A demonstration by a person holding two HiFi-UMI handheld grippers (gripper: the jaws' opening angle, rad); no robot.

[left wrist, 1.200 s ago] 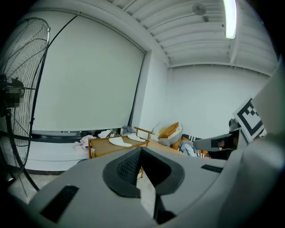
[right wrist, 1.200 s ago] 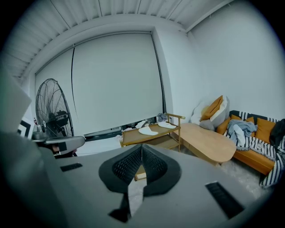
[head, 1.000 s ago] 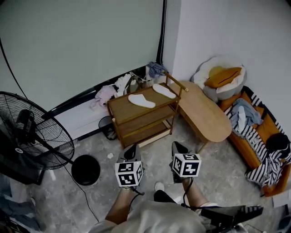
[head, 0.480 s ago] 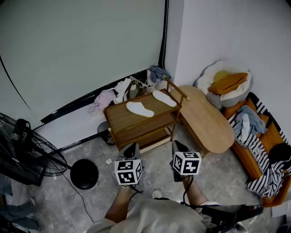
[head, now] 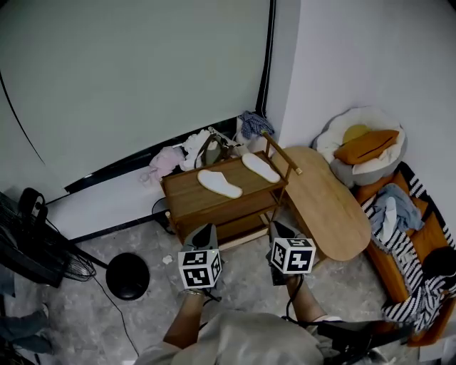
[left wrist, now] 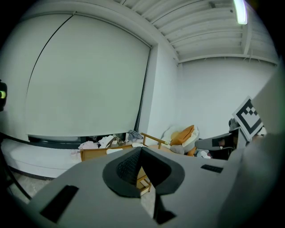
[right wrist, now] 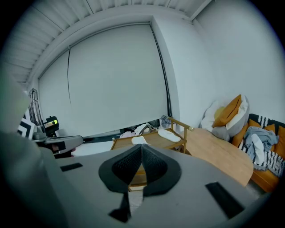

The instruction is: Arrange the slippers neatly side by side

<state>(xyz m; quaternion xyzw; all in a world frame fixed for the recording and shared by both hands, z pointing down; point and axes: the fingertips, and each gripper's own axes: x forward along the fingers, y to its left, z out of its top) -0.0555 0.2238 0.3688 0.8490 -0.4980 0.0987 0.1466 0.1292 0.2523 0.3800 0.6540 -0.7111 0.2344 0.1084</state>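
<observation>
Slippers [head: 220, 183] nearer, fan [head: 34, 249] mostly gone

Large pale roller screen [head: 135, 78] at the back, white side wall [head: 370, 64] to its right, speckled grey floor [head: 85, 321] below. Wooden shelf trolley [head: 187, 198] near the room's corner, oval wooden table [head: 331, 210] just beside it, orange sofa [head: 376, 256] strewn with clothes [head: 392, 214] further right, black floor fan [head: 32, 246] at left. Ceiling strip light [left wrist: 241, 11] lit.

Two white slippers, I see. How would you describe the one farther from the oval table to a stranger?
Find the wooden cart beside the oval table. Two white slippers lie on its top shelf; this slipper is the left one, mid-shelf, while the other slipper lies by the railed end.
</observation>
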